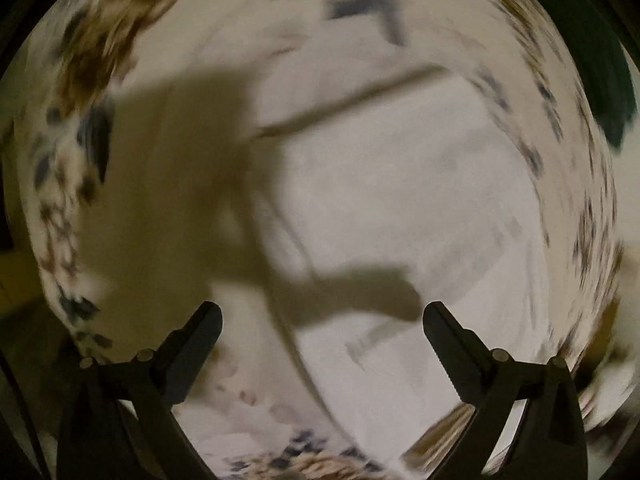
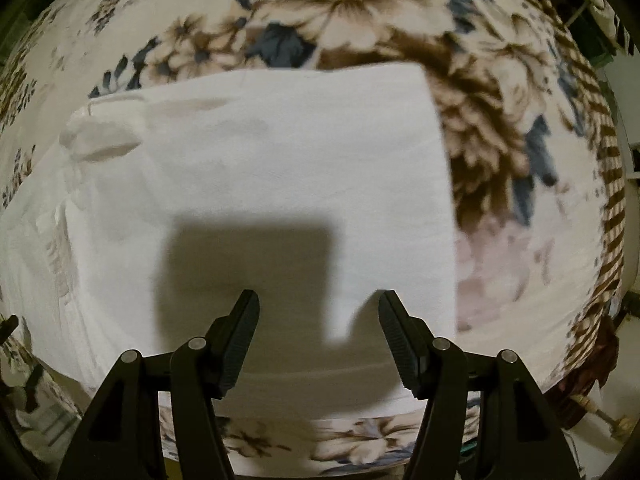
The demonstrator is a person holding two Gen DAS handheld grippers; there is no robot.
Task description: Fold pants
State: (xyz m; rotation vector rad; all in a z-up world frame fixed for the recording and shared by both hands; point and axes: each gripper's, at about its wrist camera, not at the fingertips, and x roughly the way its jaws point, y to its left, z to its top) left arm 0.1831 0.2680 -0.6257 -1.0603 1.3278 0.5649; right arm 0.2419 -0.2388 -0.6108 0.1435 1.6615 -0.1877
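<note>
Now both your left tongs [image 1: 322, 322] and right tongs [image 2: 319, 308] gape empty above the white pants [image 2: 256, 168]. Grip the folded edge nearest the floral blanket [image 2: 360, 12] squarely, so layers stay aligned.

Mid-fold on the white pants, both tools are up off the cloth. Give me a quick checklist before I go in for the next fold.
1. Left tool empty, fingers wide apart: ok.
2. Right tool empty, fingers apart, above the cloth: ok.
3. White pants lying flat on the floral blanket, far edge straight: ok.
4. Waistband end smooth: not ok, it looks bunched at the left of the right wrist view.
5. Left wrist view sharp enough to pick a grasp point: not ok, heavily blurred.
6. Layers underneath aligned: cannot tell, the top layer hides them.
</note>
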